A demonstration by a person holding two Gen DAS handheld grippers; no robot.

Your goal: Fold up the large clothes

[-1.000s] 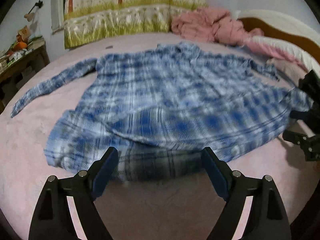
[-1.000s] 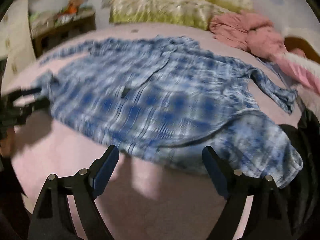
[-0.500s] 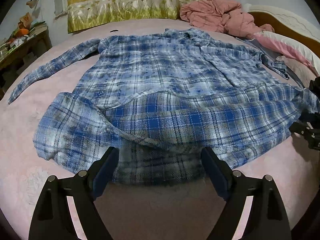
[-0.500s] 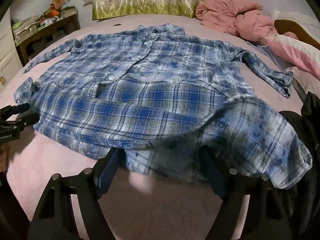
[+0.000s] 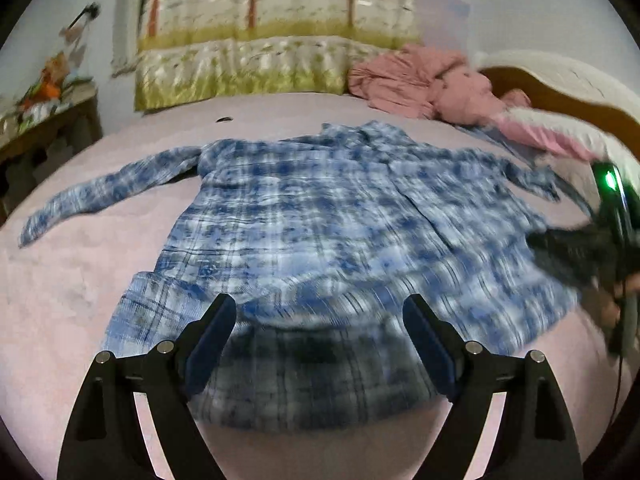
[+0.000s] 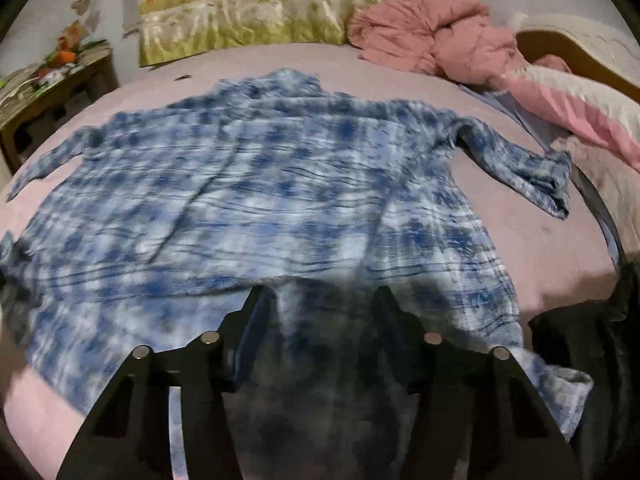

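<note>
My big blue checked shirt [image 5: 320, 240] lies spread out flat on the pink bed [image 5: 80, 280], with its collar at the far end and its bottom edge close to me. Both pictures are blurry.

From my left gripper [image 5: 320, 344] I see the two blue fingers [image 5: 208, 340] held wide apart. The shirt's bottom edge sits in the gap between them, but the fingers are not pinching it. This view shows one long sleeve [image 5: 108, 196] stretched out to the left. Only here can I see my other tool, dark with a little green light [image 5: 609, 179], at the far right by the shirt's edge.

From my right gripper [image 6: 320, 312] the fingers [image 6: 256, 312] stand closer together, and shirt cloth fills the space between them. I cannot tell if they are squeezing it or just sitting around it. This view shows the other sleeve [image 6: 524, 168], bent and crumpled on the right side.

A pile of pink bedding [image 6: 432, 36] sits at the far end of the bed, just past the collar. A wooden side table [image 6: 48, 92] with small things on it stands to the left.
</note>
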